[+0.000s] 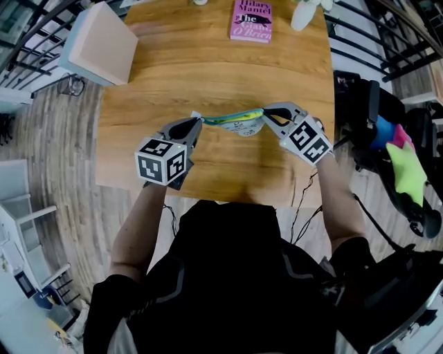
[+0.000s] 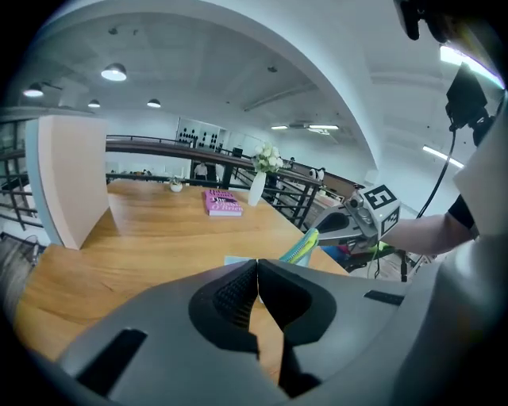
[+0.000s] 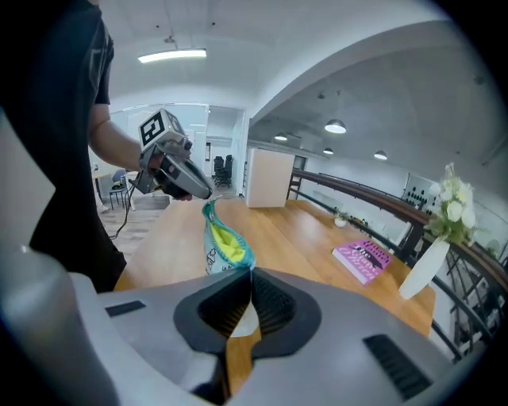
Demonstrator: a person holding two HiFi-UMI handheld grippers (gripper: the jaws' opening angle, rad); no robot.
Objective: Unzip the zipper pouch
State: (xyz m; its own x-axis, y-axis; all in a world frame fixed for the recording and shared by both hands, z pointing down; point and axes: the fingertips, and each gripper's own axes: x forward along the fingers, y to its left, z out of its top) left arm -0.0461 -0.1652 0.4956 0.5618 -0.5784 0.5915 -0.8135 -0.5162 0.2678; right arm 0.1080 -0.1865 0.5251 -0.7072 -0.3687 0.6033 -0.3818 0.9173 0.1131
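Observation:
The zipper pouch (image 1: pixel 235 122), white with a teal zipper edge, hangs stretched between my two grippers a little above the wooden table (image 1: pixel 208 69). My left gripper (image 1: pixel 196 123) is shut on its left end, where a pale corner (image 2: pixel 238 260) pokes out at the closed jaws (image 2: pixel 255 266). My right gripper (image 1: pixel 266 113) is shut on the right end. In the right gripper view the pouch (image 3: pixel 223 246) gapes along the zipper and shows yellow lining, running from my right gripper (image 3: pixel 251 274) to the left gripper (image 3: pixel 171 170). Whether the pads pinch the zipper pull is hidden.
A pink book (image 1: pixel 250 19) and a white vase (image 1: pixel 304 14) stand at the table's far edge. A beige chair (image 1: pixel 100 43) sits off the far left corner. Black equipment with bright cloths (image 1: pixel 394 148) stands close to the right. Railings run behind.

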